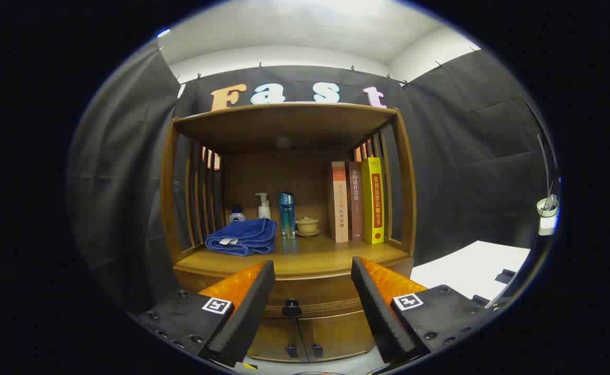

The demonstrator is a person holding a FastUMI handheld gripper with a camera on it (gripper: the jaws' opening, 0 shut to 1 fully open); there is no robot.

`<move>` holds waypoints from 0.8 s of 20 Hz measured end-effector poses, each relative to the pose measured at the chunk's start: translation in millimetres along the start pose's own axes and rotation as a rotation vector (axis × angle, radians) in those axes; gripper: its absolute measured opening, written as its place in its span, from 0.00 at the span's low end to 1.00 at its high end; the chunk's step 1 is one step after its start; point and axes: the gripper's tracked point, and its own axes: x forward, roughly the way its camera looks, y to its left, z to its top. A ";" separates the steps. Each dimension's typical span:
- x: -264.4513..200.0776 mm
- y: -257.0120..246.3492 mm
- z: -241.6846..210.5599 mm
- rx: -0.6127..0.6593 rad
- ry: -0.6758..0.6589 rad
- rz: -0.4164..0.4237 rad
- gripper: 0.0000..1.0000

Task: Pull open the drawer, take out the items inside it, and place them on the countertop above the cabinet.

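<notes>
A wooden cabinet stands ahead of me, its drawer (312,297) closed under the countertop (315,255). The drawer's dark round knob (291,308) lies between my fingers, some way beyond their tips. My gripper (312,268) is open, with nothing between its fingers. On the countertop rest a folded blue towel (242,237), a small bottle (237,214), a white pump bottle (263,206), a blue bottle (286,214), a lidded cup on a saucer (307,226) and three upright books (357,202). The drawer's contents are hidden.
Below the drawer are two closed cabinet doors (305,336) with small dark handles. A shelf roof (284,117) and slatted sides enclose the countertop. A white table (471,268) stands to the right of the cabinet.
</notes>
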 end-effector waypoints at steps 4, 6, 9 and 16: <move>2.2 -2.3 -1.2 0.002 0.002 -0.006 0.97; 0.8 -3.8 -1.4 0.005 0.002 -0.008 0.97; 1.3 -7.5 -0.6 0.006 -0.002 -0.015 0.97; 2.9 -8.8 -3.5 0.006 0.001 -0.016 0.97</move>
